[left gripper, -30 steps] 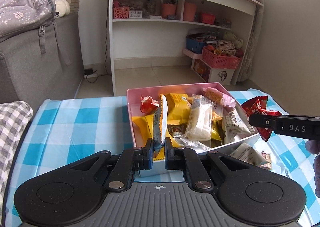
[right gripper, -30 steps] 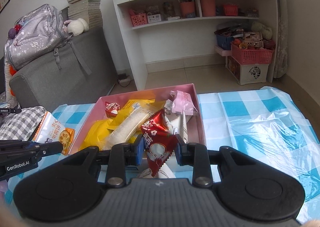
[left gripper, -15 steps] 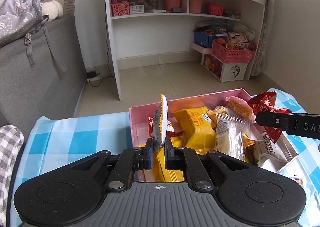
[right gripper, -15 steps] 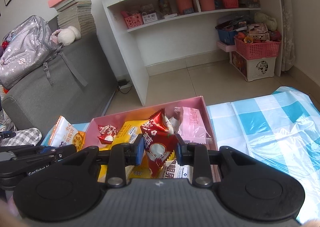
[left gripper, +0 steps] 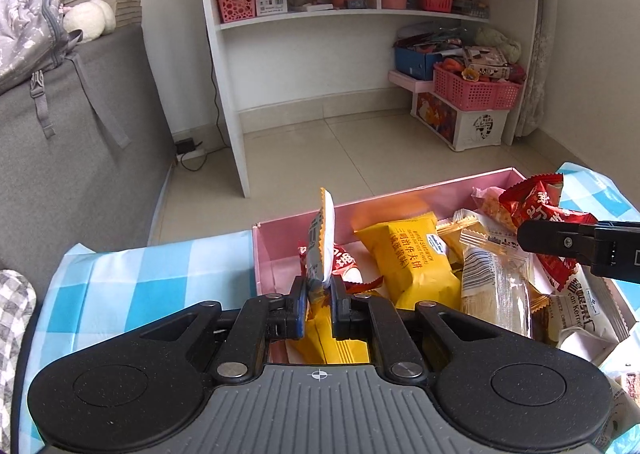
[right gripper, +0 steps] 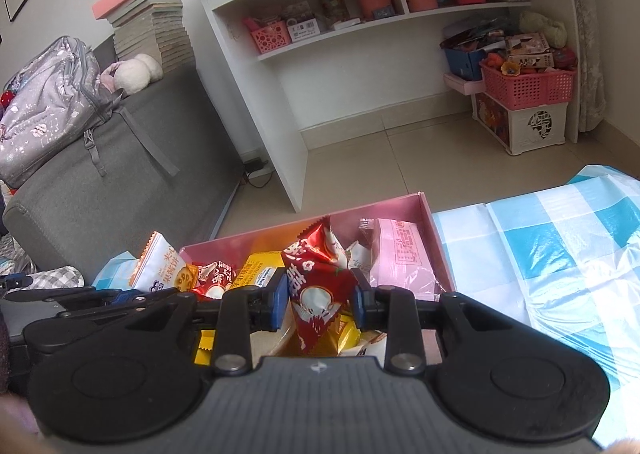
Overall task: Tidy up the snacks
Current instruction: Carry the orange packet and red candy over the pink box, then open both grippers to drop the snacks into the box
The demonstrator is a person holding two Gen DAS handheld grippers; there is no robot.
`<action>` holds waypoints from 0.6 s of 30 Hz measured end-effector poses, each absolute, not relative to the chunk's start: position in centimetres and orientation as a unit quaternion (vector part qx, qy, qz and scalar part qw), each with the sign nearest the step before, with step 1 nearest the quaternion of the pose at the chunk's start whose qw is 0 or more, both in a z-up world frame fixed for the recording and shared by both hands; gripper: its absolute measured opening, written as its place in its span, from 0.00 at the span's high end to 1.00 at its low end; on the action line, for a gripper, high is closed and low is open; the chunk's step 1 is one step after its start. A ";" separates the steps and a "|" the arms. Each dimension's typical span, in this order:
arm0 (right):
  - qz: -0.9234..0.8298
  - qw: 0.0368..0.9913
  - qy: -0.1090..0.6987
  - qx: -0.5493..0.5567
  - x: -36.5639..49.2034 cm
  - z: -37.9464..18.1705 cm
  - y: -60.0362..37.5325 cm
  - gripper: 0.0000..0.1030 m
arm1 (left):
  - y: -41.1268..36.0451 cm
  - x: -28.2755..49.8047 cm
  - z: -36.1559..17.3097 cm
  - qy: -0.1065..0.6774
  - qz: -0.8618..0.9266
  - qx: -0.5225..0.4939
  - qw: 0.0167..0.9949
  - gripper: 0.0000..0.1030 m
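The left gripper [left gripper: 319, 308] carries a thin white-and-orange snack packet [left gripper: 322, 238] standing on edge between its fingers; the jaws are opening, and the packet's lower edge sits in the gap, so whether the pads press on it cannot be told. This packet stands above the near left corner of the pink box [left gripper: 360, 206], which rests on the bench under a blue-and-white checked cloth [left gripper: 132, 274]. The right gripper [right gripper: 320, 300] holds a red foil snack packet [right gripper: 318, 274] with white print; its jaws are also opening, yet the packet is still wedged between the blue pads and bulges above and below them. It hangs over the middle of the box. Inside the box lie a yellow sandwich-biscuit packet [left gripper: 408, 258], a clear-wrapped pale bar [left gripper: 494, 286], a small red candy packet [left gripper: 344, 266] and a pink packet [right gripper: 400, 250] against the right wall. In the left view the right gripper's finger crosses the box from the right and covers part of the contents. Beyond the bench stand a white shelf unit [left gripper: 360, 26], a grey sofa [left gripper: 80, 126] with a backpack [right gripper: 48, 106], and pink baskets [right gripper: 528, 86] on the floor. The near parts of the box are hidden behind both gripper bodies, and print on most wrappers is too small to read.
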State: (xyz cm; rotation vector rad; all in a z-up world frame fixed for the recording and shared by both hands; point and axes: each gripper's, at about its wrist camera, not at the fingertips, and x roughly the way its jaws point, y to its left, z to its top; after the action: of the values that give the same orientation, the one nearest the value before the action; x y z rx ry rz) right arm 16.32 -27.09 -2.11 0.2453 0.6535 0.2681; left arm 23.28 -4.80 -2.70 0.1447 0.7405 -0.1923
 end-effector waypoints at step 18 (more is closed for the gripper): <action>0.121 0.935 0.313 0.113 13.9 0.5 -27.2 0.27 | -4.1 18.9 -0.6 0.359 -0.097 0.050 0.927 0.28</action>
State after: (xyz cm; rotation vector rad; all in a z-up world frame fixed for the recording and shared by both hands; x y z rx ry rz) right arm 13.85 -27.20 0.48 0.2319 0.6395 0.2482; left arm 18.91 -4.09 -0.61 0.1018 0.7351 -0.1993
